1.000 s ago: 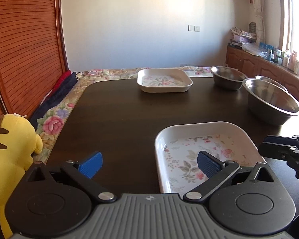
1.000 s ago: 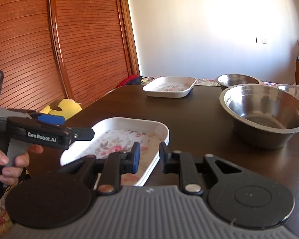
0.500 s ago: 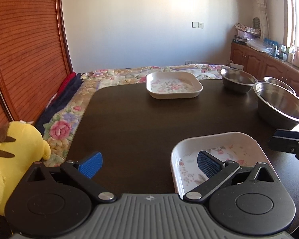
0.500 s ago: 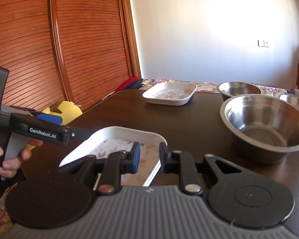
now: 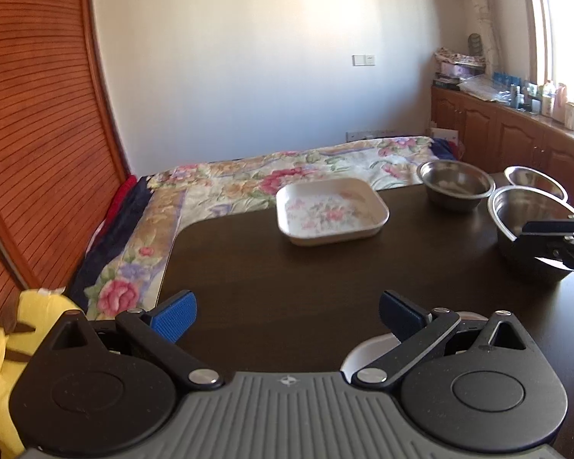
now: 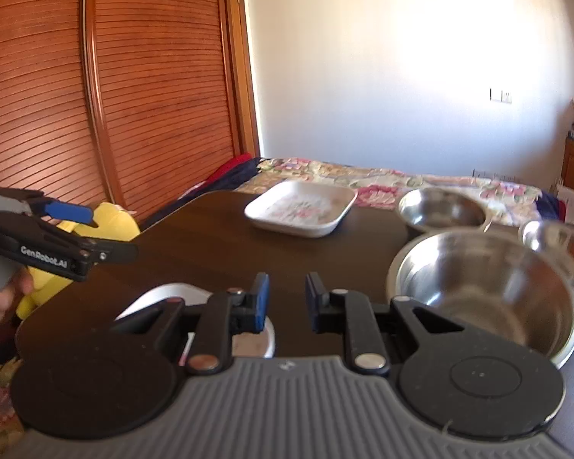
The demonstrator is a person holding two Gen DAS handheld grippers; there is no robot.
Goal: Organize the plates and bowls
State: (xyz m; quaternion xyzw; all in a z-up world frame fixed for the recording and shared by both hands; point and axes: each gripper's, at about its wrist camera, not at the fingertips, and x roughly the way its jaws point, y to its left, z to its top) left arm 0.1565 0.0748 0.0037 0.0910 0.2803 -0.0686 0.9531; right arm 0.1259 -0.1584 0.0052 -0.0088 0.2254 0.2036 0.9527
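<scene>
Two floral plates (image 5: pixel 332 210) on dark table (image 5: pixel 287 275), far one's long axis sideways, left gripper (image 5: pixel 287 315) jaws apart, right gripper (image 6: pixel 286 298) jaws narrowly apart, empty.

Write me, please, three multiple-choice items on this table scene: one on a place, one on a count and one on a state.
1. Seen from the left wrist, where does the far floral dish lie?
A left of the steel bowls
B inside a bowl
C right of the bowls

2. How many steel bowls stand on the table?
A one
B three
C five

3. The left gripper is:
A shut on a dish
B shut on a bowl
C open and empty

Answers:
1 A, all the bowls sit to its right.
2 B, two bowls stand at the back and one larger bowl stands nearer.
3 C, bare table shows between its wide-apart pads.
</scene>
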